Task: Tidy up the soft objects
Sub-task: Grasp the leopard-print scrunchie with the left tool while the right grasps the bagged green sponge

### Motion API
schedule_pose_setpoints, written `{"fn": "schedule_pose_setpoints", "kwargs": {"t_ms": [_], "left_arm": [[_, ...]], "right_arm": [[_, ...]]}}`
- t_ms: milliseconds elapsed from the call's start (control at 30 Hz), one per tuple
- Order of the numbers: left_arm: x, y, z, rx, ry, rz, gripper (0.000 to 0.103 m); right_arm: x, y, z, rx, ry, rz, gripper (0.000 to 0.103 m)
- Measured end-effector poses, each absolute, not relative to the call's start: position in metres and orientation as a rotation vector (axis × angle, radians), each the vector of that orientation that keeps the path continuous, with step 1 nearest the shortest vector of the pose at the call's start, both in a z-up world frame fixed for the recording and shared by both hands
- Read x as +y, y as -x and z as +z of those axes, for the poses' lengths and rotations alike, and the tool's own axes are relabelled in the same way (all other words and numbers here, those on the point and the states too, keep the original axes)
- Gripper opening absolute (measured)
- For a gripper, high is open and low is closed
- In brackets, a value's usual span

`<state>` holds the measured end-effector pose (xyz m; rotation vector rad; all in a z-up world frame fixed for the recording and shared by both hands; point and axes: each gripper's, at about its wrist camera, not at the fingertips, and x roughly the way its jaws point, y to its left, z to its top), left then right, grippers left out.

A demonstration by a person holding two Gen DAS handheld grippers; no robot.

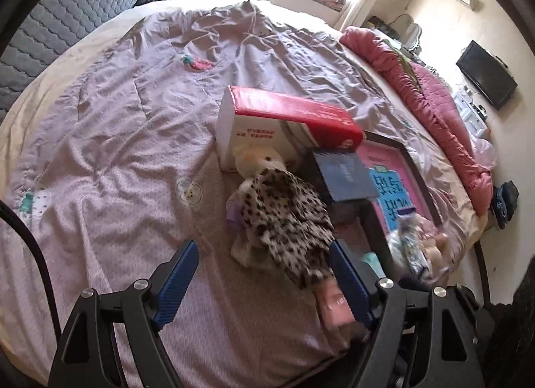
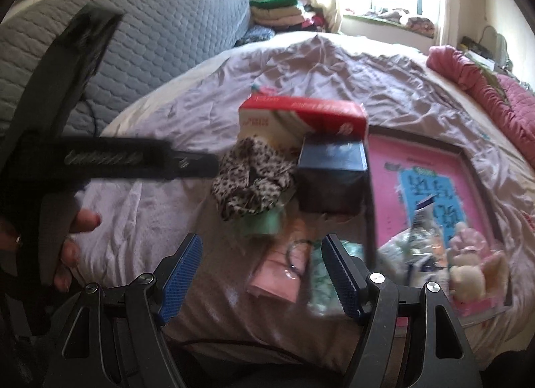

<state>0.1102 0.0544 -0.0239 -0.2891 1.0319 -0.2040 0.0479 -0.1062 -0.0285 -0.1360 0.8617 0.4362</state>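
Spread across the bed is a wrinkled lilac sheet, with a grey quilted headboard rising at its far left and a bunched pink quilt running along the right edge. Near the middle, a plush doll in a leopard-print dress is lying on the sheet, its long axis running diagonally: the pale head is pointing away toward the red-and-white box, which it seems to be touching, and the skirt end is pointing back toward the camera. A dark blue box is sitting just to its right, resting against a pink-lidded tray that is holding more small soft toys. A flat pink packet is lying on the sheet in front of the doll. The left gripper is hovering low over the sheet with its blue pads spread wide, holding nothing; the skirt end is lying between its fingers, closer to the right pad. The right gripper is hanging equally wide apart and empty above the pink packet. In the right wrist view, the person's left hand is wrapping around the other tool's black handle, fingers curled.
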Motion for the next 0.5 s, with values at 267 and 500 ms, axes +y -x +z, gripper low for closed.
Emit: {"fn": "schedule_pose_setpoints", "kwargs": {"t_ms": [267, 500], "left_arm": [[0.042, -0.129, -0.041, 1.063, 0.304, -0.269, 0.067], [0.036, -0.136, -0.053, 1.087, 0.306, -0.296, 0.043]], "right_arm": [[-0.102, -0.062, -0.049, 0.857, 0.129, 0.437, 0.076], [-0.101, -0.077, -0.065, 0.88, 0.113, 0.441, 0.076]]}}
